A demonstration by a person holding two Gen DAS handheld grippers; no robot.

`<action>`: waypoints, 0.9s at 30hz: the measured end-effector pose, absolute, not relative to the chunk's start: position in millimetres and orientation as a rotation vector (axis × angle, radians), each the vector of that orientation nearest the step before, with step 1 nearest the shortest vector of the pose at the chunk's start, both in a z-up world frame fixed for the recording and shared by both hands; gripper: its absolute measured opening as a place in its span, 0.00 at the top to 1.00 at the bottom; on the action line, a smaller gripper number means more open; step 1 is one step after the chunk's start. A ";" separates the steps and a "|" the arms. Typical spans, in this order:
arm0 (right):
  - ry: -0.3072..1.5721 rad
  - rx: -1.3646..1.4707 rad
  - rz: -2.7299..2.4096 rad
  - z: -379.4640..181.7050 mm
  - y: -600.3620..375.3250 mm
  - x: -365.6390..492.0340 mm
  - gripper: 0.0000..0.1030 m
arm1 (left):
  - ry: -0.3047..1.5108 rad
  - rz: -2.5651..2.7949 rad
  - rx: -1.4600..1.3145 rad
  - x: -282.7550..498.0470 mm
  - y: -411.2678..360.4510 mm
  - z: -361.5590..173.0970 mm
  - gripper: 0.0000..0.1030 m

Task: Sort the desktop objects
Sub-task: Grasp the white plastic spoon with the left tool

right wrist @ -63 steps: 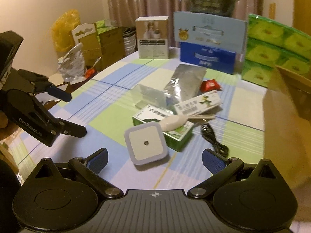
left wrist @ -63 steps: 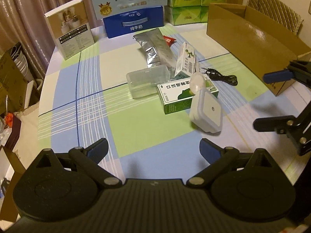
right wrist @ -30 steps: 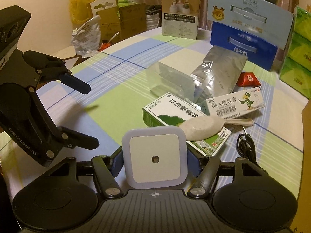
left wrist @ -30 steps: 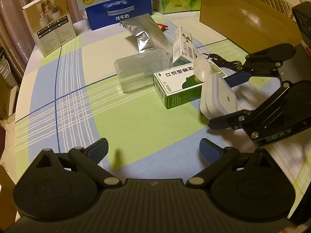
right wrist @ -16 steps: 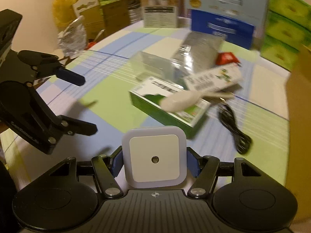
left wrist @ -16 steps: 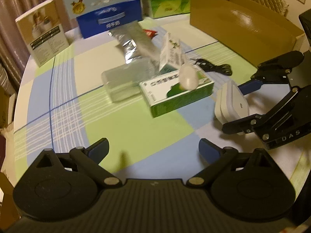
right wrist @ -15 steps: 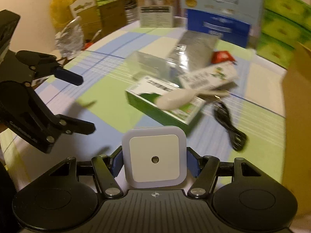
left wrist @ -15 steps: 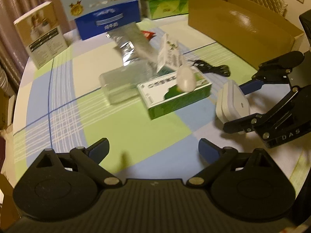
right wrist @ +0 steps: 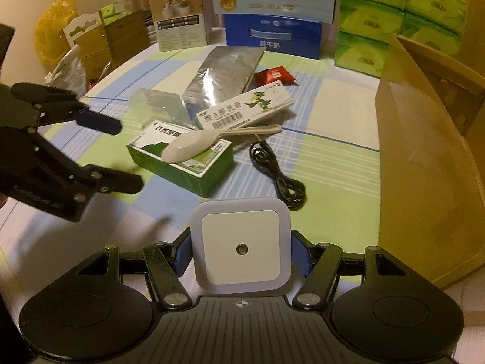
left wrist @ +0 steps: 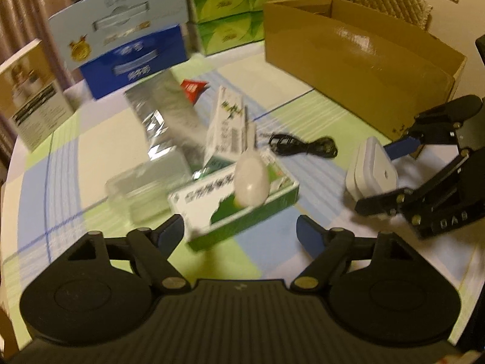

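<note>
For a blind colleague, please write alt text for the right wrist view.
The right gripper holds a square white plastic night light between its fingers above a checked tablecloth. Beyond lie a white spoon on a green carton, a black cable and an open cardboard box.

Dim, warm yellowish indoor light is recorded in both views, with motion blur smearing the left wrist view, a glare patch on the cardboard box (left wrist: 357,57), soft shadows cast on the tablecloth (right wrist: 333,163), and fisheye bending with dark corners.
</note>
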State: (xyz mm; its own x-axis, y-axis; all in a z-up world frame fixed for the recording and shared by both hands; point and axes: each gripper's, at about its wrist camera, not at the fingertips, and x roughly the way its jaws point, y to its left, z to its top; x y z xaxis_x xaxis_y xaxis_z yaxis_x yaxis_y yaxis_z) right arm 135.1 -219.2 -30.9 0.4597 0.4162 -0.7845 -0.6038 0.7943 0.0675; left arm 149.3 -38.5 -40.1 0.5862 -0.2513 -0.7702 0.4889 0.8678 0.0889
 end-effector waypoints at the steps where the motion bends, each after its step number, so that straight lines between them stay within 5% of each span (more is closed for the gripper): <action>1: 0.893 -0.230 0.633 -31.4 -220.6 136.1 0.39 | 0.828 -0.447 0.317 153.2 -43.2 -40.8 0.28; 16: 0.901 -0.184 0.621 -34.2 -229.2 145.9 0.39 | 0.843 -0.481 0.235 198.1 -64.4 -55.3 0.74; 27: 0.913 -0.167 0.620 -34.6 -227.2 141.7 0.39 | 0.892 -0.469 0.187 153.4 -52.9 -50.7 0.74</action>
